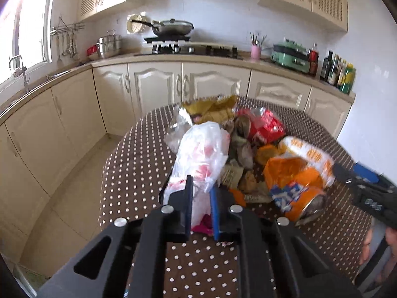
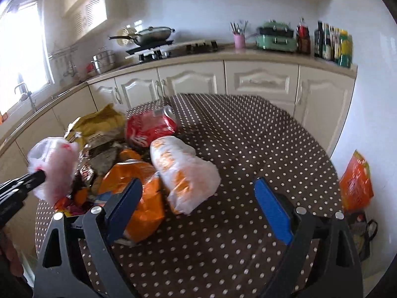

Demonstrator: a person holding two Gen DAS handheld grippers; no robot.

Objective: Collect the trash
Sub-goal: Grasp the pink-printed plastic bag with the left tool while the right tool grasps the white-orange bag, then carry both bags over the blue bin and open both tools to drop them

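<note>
In the right wrist view alone, right gripper (image 2: 198, 208) gapes; left gripper (image 1: 201, 208) pinches white bag (image 1: 201, 154)

Trash pile (image 1: 248, 149) sits on the surface (image 2: 248, 149), toward its left in the right wrist view. Behind it runs the kitchen counter (image 1: 273, 65), the stove (image 1: 188, 48) on top.

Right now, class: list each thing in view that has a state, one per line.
Left hand-held gripper: shut on the white plastic bag.
Right hand-held gripper: open, nothing between its pads.
Red can: crushed, lying on its side.
Orange can: crushed, lying down.
Pan: lid on.
Lower cupboard doors: closed.
</note>
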